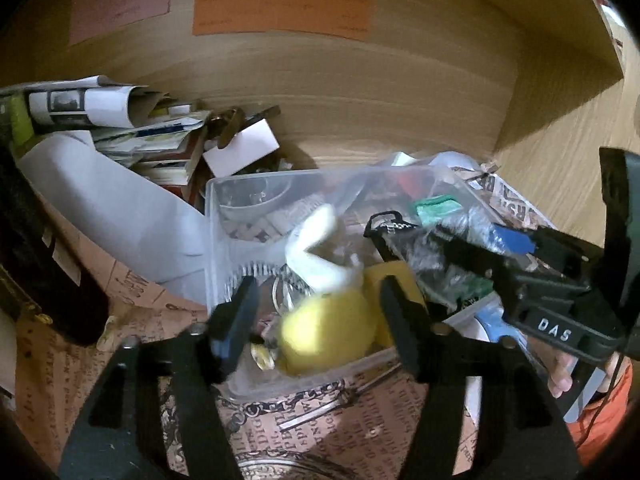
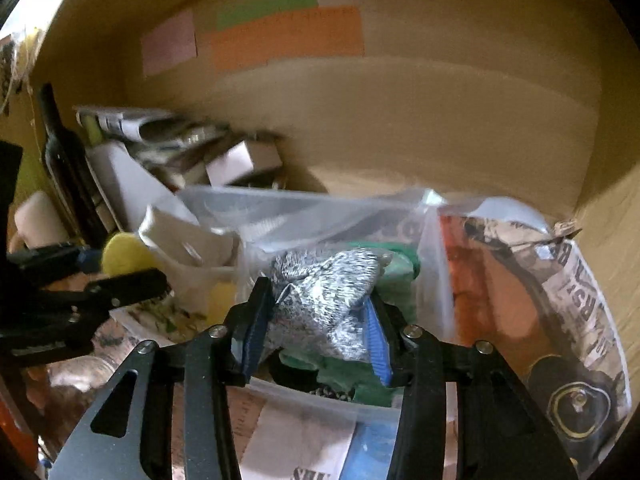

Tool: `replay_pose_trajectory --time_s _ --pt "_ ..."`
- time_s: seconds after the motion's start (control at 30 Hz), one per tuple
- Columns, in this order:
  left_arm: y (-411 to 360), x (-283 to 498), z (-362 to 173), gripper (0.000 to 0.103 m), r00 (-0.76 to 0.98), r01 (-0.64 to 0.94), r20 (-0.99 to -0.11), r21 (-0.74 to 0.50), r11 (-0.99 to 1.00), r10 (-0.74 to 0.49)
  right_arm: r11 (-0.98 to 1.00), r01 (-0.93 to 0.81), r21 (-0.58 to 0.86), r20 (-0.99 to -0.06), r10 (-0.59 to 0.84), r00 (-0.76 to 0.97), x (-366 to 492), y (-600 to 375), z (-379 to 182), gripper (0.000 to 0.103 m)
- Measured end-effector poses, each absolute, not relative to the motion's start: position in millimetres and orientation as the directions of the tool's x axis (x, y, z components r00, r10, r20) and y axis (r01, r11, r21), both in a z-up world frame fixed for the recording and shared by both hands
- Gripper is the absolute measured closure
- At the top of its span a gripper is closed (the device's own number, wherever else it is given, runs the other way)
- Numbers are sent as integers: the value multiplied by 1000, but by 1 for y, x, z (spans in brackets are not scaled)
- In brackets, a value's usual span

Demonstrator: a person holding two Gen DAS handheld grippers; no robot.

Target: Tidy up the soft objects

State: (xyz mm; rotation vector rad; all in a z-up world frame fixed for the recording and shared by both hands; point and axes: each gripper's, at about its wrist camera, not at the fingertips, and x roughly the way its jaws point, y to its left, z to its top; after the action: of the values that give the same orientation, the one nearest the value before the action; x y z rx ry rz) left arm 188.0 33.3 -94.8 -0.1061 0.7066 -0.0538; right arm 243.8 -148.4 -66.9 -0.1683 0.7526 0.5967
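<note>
In the left wrist view my left gripper (image 1: 320,316) is open around a yellow soft ball (image 1: 328,332) with a white soft piece (image 1: 316,248) above it, inside a clear plastic bin (image 1: 212,240). My right gripper (image 1: 452,244) reaches in from the right over the bin. In the right wrist view my right gripper (image 2: 316,324) is shut on a grey speckled knit cloth (image 2: 324,292), held above green fabric (image 2: 396,276) in the clear bin (image 2: 280,204). The left gripper (image 2: 124,276) and the yellow ball (image 2: 124,256) show at the left.
A wooden back wall (image 1: 360,92) carries coloured paper labels (image 1: 280,8). Rolled papers and booklets (image 1: 120,132) pile at the back left. A dark bottle (image 2: 68,168) stands left. A printed newspaper bag (image 2: 540,288) stands right of the bin. Printed paper (image 1: 120,320) covers the surface.
</note>
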Motion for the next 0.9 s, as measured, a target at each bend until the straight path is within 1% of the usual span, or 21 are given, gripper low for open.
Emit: replay_pose_trajectory --time_s 0.07,0.1,0.13,0.2,0.3,0.47,0.57,0.63,0.73,0.83,0.9 --pt "34 186 -94 34 765 10 -639 -116 993 -83 822 -567 57 -695 440 569 244 -148 -69 51" --pt "34 185 -93 34 767 10 -637 -117 993 -83 825 -563 47 -690 434 579 242 -149 -68 42" --pt "35 184 -92 34 768 10 -635 -119 993 -83 828 -559 41 -684 431 589 241 -149 -67 35" --pt "35 182 -89 34 773 10 -629 -123 992 -86 833 -553 27 -665 428 612 237 -152 -61 32" --pt "34 173 -80 34 790 14 -608 -117 993 -83 834 -552 30 -653 434 621 235 -154 -54 32" --pt "29 151 -54 34 840 20 -539 -90 996 -65 831 -554 43 -609 462 645 223 -163 -32 32" --pt "27 136 -37 33 870 21 -490 -88 996 -61 828 -559 49 -566 484 667 211 -169 -14 31" --pt "27 126 -27 33 887 24 -457 -91 996 -63 827 -560 48 -529 497 688 201 -174 0 28" --pt "24 111 -13 29 913 22 -405 -85 996 -54 826 -562 42 -471 513 718 184 -180 19 21" --pt "22 98 -2 27 931 29 -360 -81 996 -56 823 -567 41 -424 528 736 170 -185 33 20" --pt "21 88 5 23 942 34 -330 -81 996 -59 820 -572 41 -394 539 744 161 -188 42 18"
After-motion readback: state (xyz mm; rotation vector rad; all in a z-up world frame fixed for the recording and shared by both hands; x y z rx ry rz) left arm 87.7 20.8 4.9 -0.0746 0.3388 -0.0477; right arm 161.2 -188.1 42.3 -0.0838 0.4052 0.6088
